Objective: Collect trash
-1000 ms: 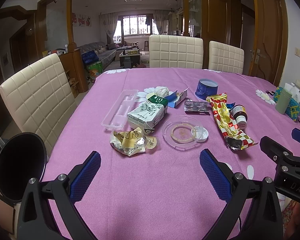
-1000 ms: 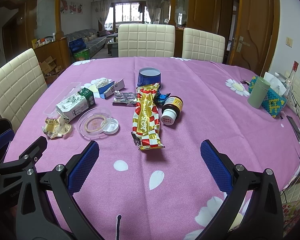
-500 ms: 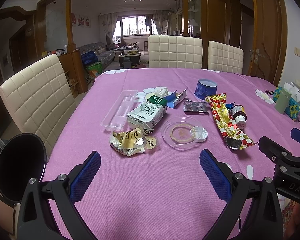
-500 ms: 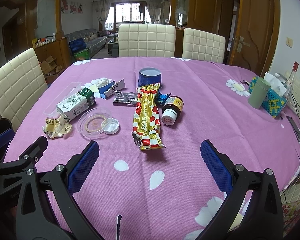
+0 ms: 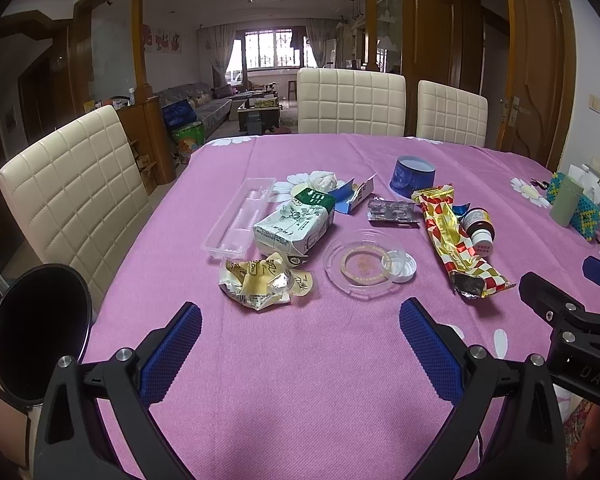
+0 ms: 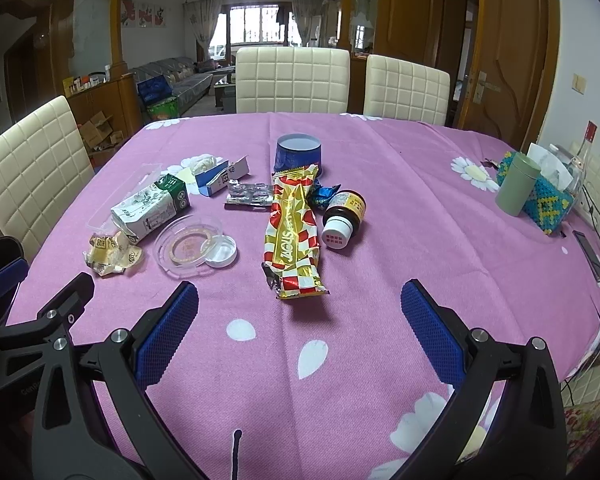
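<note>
Trash lies on the purple tablecloth (image 5: 300,380): a crumpled yellow wrapper (image 5: 260,285), a white-green tissue pack (image 5: 296,224), a clear plastic tray (image 5: 240,216), a clear round lid (image 5: 364,266), a red-gold snack wrapper (image 5: 458,240) and a brown bottle (image 5: 478,226). My left gripper (image 5: 300,340) is open and empty, short of the yellow wrapper. My right gripper (image 6: 300,320) is open and empty, just short of the snack wrapper (image 6: 294,236); the bottle (image 6: 342,218) lies beside it.
A blue round tin (image 6: 299,154), a blue-white small box (image 6: 220,178) and a foil blister pack (image 6: 250,194) lie farther back. A green cup (image 6: 516,188) and a beaded tissue box (image 6: 548,204) stand at the right. Cream chairs (image 5: 352,102) ring the table.
Both grippers stay open. The left view has shifted very slightly; nothing on the table has moved.
</note>
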The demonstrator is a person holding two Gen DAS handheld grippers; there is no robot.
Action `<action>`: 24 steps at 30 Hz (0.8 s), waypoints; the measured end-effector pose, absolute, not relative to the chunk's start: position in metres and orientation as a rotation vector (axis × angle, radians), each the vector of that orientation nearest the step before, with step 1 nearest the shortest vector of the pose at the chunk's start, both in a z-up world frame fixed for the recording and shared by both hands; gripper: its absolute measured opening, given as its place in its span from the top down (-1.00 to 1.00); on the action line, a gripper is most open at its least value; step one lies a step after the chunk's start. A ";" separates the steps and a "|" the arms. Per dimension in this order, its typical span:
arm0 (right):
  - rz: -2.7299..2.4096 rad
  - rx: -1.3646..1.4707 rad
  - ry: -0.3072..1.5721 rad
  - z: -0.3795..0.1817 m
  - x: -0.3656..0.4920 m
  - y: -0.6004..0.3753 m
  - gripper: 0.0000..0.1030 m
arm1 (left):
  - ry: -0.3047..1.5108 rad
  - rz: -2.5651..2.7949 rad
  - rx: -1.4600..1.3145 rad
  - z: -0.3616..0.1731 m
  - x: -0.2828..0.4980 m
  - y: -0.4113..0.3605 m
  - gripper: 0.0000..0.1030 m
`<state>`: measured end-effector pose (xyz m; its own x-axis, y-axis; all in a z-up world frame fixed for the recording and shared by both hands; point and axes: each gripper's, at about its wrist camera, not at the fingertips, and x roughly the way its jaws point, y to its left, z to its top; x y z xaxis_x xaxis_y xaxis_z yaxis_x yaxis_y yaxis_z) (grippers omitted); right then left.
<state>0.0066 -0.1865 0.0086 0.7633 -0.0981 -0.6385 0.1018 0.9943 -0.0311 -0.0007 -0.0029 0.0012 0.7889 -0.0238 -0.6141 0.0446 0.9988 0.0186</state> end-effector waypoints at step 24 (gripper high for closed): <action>-0.106 -0.012 0.706 0.003 0.007 -0.186 -0.94 | 0.668 -0.037 0.033 -0.004 0.000 0.000 -0.89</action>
<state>0.0070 -0.1857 0.0034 0.7557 -0.1016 -0.6470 0.0937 0.9945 -0.0467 0.0001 -0.0004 -0.0045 0.7842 -0.0240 -0.6200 0.0453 0.9988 0.0186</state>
